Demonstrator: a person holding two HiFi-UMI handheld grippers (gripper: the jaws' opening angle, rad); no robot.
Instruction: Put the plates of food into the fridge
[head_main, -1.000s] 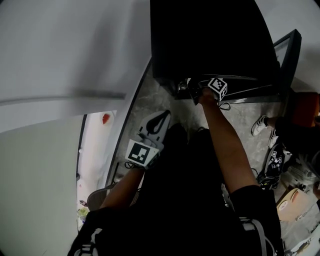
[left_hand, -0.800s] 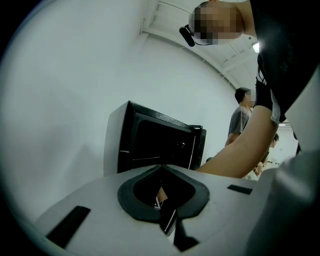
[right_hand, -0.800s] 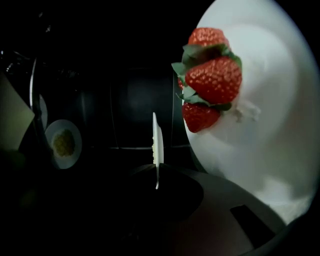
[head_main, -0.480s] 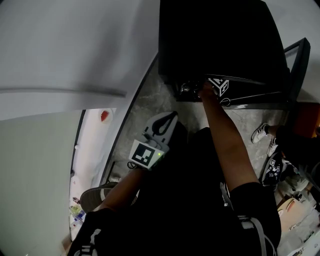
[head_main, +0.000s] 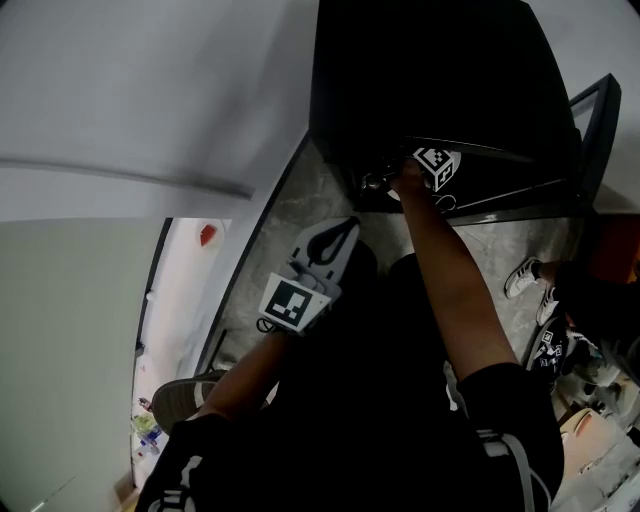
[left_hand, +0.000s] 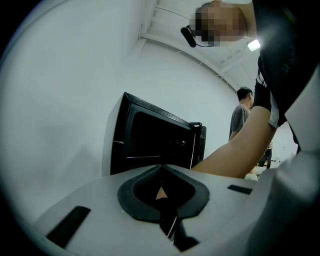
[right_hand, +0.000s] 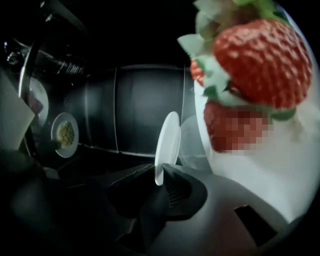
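The black fridge (head_main: 430, 70) stands open in front of me, and my right gripper (head_main: 385, 178) reaches into it. In the right gripper view a white plate (right_hand: 167, 140) carrying strawberries (right_hand: 260, 60) stands between the right gripper's (right_hand: 157, 175) jaws. These jaws have just been opening, and the plate's rim sits loose between them. Another plate of food (right_hand: 65, 134) rests deeper inside on the left. My left gripper (head_main: 335, 240) hangs shut and empty by my body, and its own view faces the fridge (left_hand: 150, 140).
The fridge's open door (head_main: 590, 130) juts out on the right. A person (left_hand: 242, 115) stands behind it, with their shoes (head_main: 520, 275) on the grey floor. A white wall (head_main: 120, 100) fills the left side.
My right gripper has pushed slightly deeper into the fridge. The left gripper has stayed by my body.
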